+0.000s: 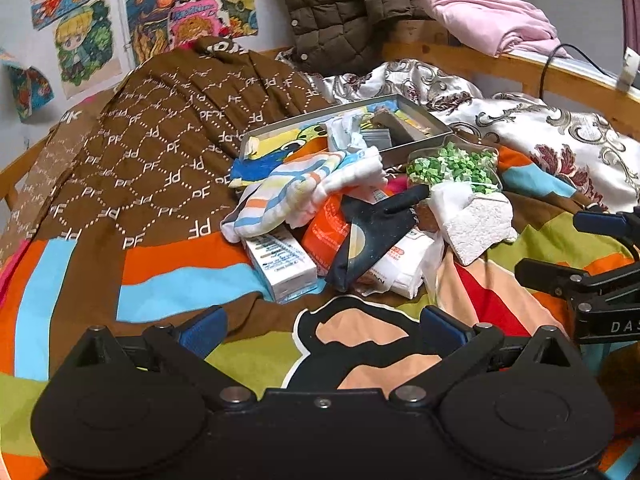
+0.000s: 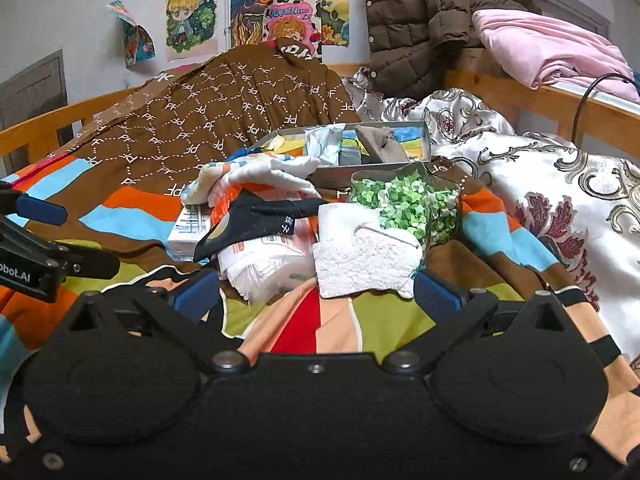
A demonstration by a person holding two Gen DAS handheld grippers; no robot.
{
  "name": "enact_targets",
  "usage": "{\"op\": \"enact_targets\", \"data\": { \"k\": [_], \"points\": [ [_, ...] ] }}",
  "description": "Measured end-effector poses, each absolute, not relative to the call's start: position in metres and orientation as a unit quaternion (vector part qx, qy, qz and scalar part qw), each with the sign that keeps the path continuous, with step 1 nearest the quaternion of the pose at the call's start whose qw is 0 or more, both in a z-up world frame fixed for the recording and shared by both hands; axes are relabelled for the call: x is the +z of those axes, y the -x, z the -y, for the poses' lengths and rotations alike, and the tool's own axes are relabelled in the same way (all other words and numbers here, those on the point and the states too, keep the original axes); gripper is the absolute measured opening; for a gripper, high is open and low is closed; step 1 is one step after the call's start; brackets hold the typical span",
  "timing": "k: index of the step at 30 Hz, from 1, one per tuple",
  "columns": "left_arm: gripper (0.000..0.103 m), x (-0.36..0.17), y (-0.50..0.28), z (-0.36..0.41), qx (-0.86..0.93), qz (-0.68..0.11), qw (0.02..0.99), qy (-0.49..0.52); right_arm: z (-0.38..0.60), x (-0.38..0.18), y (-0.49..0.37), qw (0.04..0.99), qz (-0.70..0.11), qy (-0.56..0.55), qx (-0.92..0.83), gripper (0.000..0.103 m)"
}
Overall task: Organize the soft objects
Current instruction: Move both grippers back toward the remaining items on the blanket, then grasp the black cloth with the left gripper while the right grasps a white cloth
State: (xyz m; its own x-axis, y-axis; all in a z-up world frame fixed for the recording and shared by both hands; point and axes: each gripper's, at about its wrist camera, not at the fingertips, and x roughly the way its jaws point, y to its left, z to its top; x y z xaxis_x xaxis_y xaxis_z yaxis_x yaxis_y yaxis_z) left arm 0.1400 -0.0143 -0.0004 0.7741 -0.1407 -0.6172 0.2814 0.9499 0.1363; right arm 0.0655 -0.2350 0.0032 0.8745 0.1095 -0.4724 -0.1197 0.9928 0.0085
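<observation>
Barely begun, it seems: the pile of socks, cloths and packets lies unsorted mid-bed, just near of the tin. Both the left gripper and right gripper hover near it, jaws open, empty.

left wrist, right wrist: low (near) | facing clutter pile | shared

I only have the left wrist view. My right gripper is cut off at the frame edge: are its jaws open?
Observer: Yes, the right gripper is open and empty.
Operator: What's nearest in front of it?
Observer: The white foam piece, overlapping its right finger.
Operator: Any label on the black cloth?
Observer: The black cloth has a small tag with white characters, facing the right camera.
</observation>
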Motion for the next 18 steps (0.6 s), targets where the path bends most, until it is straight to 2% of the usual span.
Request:
{"op": "enact_targets", "data": {
  "k": [18],
  "points": [
    [0.102,0.017,-0.170,0.045,-0.161,-0.301,0.904,-0.256,0.246,-0.017,-0.103,0.971,-0.233,0.010,0.049,0.102]
  ]
}}
